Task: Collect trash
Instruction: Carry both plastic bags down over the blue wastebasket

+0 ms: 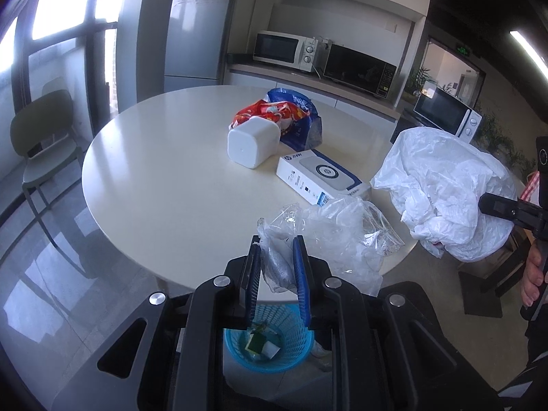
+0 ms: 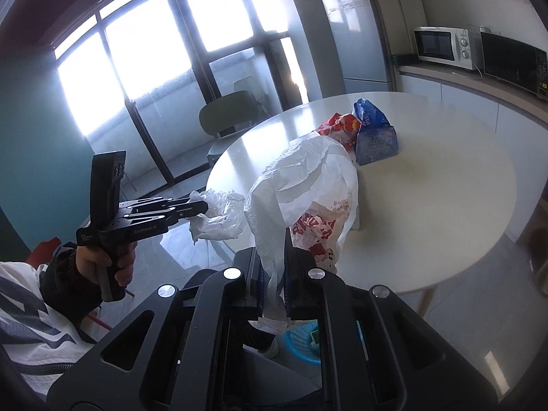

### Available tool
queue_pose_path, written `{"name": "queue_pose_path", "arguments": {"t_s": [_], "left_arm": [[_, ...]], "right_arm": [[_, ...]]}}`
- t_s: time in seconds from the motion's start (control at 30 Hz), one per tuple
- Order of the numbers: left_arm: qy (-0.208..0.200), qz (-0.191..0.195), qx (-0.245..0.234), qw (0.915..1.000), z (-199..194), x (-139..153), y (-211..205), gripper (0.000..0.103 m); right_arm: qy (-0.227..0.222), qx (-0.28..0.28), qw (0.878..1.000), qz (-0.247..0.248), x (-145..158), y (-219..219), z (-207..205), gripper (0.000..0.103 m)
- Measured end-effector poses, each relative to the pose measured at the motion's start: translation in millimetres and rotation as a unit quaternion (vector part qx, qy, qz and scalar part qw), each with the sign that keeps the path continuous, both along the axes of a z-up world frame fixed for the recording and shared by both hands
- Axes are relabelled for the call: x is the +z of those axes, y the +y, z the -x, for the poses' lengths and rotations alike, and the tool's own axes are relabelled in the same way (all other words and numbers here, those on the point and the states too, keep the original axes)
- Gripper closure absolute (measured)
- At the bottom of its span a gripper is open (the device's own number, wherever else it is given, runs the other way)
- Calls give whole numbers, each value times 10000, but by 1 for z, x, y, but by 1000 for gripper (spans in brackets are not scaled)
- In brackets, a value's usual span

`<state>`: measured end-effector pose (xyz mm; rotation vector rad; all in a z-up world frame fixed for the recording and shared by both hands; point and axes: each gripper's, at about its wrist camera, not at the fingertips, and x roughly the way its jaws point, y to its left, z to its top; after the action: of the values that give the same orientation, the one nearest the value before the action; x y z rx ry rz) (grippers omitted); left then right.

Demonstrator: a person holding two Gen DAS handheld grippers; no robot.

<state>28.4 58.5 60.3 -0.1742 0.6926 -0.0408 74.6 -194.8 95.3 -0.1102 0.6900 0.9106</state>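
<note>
My left gripper [image 1: 276,241] is shut on a crumpled clear plastic bag [image 1: 335,229] and holds it over the table's near edge, above a blue mesh trash basket [image 1: 270,346] on the floor with scraps inside. My right gripper [image 2: 274,239] is shut on a white plastic bag with red print [image 2: 308,195], held up in the air beside the table. That white bag also shows in the left wrist view [image 1: 445,185]. The left gripper [image 2: 202,207] with the clear bag [image 2: 219,219] shows in the right wrist view. The basket [image 2: 301,342] shows below my right gripper.
On the round white table [image 1: 164,171] lie a white tub on its side [image 1: 251,144], a red snack bag [image 1: 267,111], a blue bag [image 1: 301,116] and a white flat box [image 1: 322,178]. A green chair [image 1: 44,137] stands left. Microwaves and a fridge line the back counter.
</note>
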Motion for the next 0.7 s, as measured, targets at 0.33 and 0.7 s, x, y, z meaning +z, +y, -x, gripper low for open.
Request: {"name": "queue_pose_path", "arguments": {"t_s": [0.33,0.7], "left_arm": [[288,57,-161,9994,29,-24,-18,85],[589,55,-339,9977,48,-46,-36,85]], "right_arm": [[346,198,9990,217,-26,-5,40,96],[725,298,9967,211,-52,-5,56,96]]}}
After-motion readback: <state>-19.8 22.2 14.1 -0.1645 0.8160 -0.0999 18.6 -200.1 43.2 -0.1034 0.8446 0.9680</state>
